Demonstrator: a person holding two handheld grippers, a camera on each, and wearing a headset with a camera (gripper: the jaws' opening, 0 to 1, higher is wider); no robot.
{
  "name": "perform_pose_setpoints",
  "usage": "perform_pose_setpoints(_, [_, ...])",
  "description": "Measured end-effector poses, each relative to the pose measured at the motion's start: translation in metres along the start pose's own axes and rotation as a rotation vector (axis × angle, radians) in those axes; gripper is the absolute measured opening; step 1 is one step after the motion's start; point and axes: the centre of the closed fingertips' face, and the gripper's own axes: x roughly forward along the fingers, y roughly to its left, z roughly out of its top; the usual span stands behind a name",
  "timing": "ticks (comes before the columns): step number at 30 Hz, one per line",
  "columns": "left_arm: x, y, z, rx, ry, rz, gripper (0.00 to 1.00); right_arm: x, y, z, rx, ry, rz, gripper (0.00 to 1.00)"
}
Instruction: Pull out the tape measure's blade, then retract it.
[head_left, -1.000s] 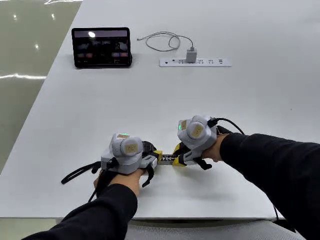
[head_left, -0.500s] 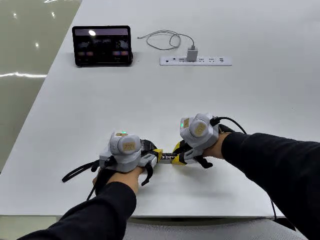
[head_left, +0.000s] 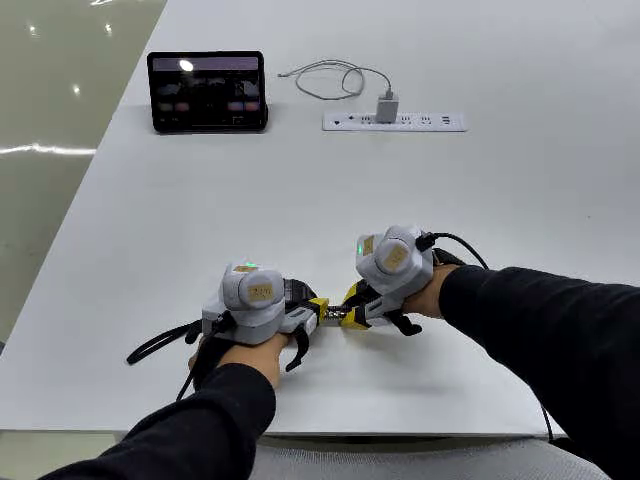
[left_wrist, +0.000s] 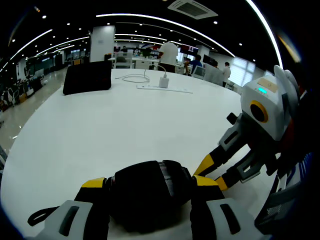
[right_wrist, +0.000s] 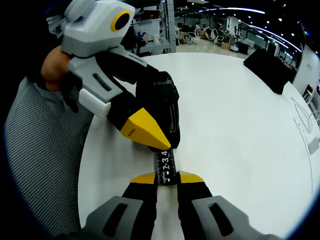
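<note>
Two grips are on: left gripper (left_wrist: 150, 182) clamped round the case (right_wrist: 169, 112) near the table's (head_left: 300, 180) front edge, right gripper (right_wrist: 166, 178) pinching the blade (right_wrist: 164, 162). Little blade shows, so probably the pull's start; next I draw right steadily away.

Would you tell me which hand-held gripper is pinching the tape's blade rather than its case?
The right hand-held gripper: its yellow tips pinch the numbered blade, while the left hand-held gripper clamps the black case.

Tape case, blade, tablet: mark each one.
tape case (left_wrist: 150, 192), left gripper view, middle of its black body.
blade (right_wrist: 164, 164), right gripper view, on the numbered face.
tablet (head_left: 207, 90), head view, centre of the screen.
</note>
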Motion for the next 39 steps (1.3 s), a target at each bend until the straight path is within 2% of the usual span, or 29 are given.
perform_pose_setpoints(18, [0.000, -0.001, 0.000, -0.004, -0.001, -0.003, 0.62, 0.009, 0.002, 0.012, 0.024, -0.027, -0.004, 0.10])
perform_pose_setpoints(23, [0.001, 0.000, 0.000, -0.004, -0.001, -0.002, 0.62, 0.012, 0.003, 0.014, 0.008, -0.030, -0.006, 0.11])
perform_pose_setpoints(25, [0.001, 0.000, 0.000, -0.004, -0.002, -0.001, 0.62, 0.011, 0.003, 0.014, 0.030, -0.038, -0.013, 0.11])
perform_pose_setpoints(27, [0.001, 0.000, 0.000, 0.002, 0.000, -0.003, 0.62, 0.008, 0.004, 0.012, 0.015, -0.050, -0.001, 0.12])
perform_pose_setpoints(39, [0.001, 0.000, 0.000, -0.010, 0.001, -0.004, 0.62, 0.007, 0.003, 0.011, -0.016, -0.069, -0.022, 0.11])
